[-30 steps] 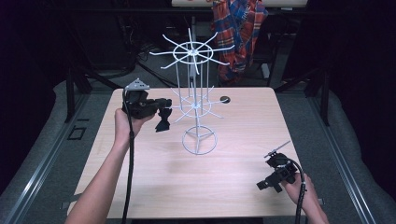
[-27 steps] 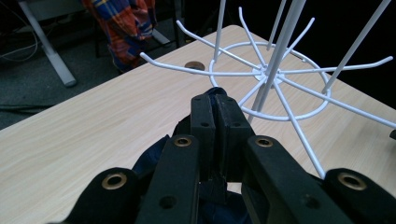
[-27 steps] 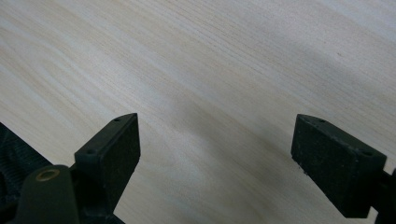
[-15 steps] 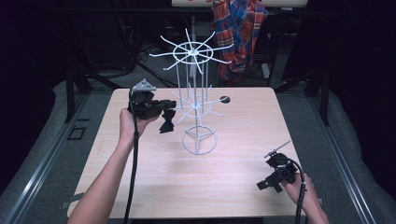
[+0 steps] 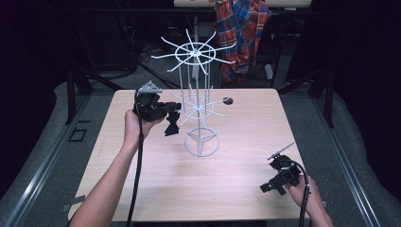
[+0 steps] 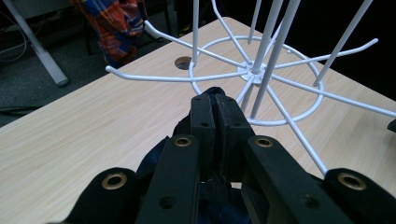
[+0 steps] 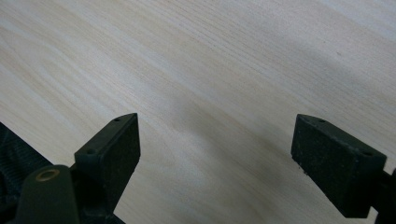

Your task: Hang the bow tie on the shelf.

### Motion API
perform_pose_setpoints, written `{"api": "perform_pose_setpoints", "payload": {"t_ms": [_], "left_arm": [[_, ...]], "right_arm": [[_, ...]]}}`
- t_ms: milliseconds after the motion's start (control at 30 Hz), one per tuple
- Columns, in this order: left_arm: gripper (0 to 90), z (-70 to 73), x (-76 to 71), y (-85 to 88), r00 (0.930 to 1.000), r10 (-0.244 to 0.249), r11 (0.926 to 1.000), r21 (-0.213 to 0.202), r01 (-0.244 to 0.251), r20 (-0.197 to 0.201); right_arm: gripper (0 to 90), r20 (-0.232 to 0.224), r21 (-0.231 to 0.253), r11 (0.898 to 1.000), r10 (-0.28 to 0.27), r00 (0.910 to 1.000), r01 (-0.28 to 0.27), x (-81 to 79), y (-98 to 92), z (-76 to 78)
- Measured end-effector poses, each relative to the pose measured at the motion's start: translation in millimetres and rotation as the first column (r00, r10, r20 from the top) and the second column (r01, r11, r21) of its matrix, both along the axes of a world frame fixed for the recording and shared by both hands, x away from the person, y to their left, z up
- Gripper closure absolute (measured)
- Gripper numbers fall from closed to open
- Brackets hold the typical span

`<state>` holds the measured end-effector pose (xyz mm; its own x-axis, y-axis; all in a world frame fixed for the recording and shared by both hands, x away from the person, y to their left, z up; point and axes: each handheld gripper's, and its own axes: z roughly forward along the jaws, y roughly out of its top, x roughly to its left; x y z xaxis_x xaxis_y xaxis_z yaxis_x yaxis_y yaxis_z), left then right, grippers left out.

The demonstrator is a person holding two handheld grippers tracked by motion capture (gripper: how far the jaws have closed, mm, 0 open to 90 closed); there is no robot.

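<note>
Work in hand: hanging a dark cloth on the white wire rack, as it looks.
Left claw: jaws pressed together on a pinch of the cloth; in the high view it sits left of centre, just left of the rack's lower ring of arms.
Cloth: dangles below the left claw in the high view; in the left gripper view it bunches dark blue under and between the jaws, low centre of the frame.
Rack: stands mid-table; its arms carry nothing that I can see.
Right claw: jaws wide apart with nothing between them, over bare wood at the lower right, well apart from the rack.
Done: cloth picked up and brought next to the lower arms.
Left: get the cloth over an arm, then let go; whether it touches an arm yet I cannot tell.
</note>
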<state>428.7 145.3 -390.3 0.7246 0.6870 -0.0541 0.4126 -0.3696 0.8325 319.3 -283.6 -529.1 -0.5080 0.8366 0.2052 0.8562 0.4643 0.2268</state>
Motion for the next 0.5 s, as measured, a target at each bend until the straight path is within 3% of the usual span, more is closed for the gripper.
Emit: {"api": "perform_pose_setpoints", "payload": {"t_ms": [333,400,500], "left_arm": [[86.6,-2.7,1.8,-3.2,1.0000,0.007,1.0000,0.003,-0.007,0.002],[86.6,-3.2,2.0,-3.8,0.9999,0.012,0.9999,-0.001,-0.012,0.004],[86.6,-3.1,2.1,-4.9,0.9998,0.017,0.9998,-0.003,-0.017,0.009]], "right_arm": [[15.4,-0.002,-0.012,1.000,0.005,1.0000,-0.005,0.3,-0.4,0.3],[15.4,0.000,0.004,1.000,-0.026,0.9996,0.026,-1.4,1.2,-1.0],[15.4,0.001,-0.003,1.000,-0.022,0.9998,0.022,-1.2,1.0,-1.0]]}}
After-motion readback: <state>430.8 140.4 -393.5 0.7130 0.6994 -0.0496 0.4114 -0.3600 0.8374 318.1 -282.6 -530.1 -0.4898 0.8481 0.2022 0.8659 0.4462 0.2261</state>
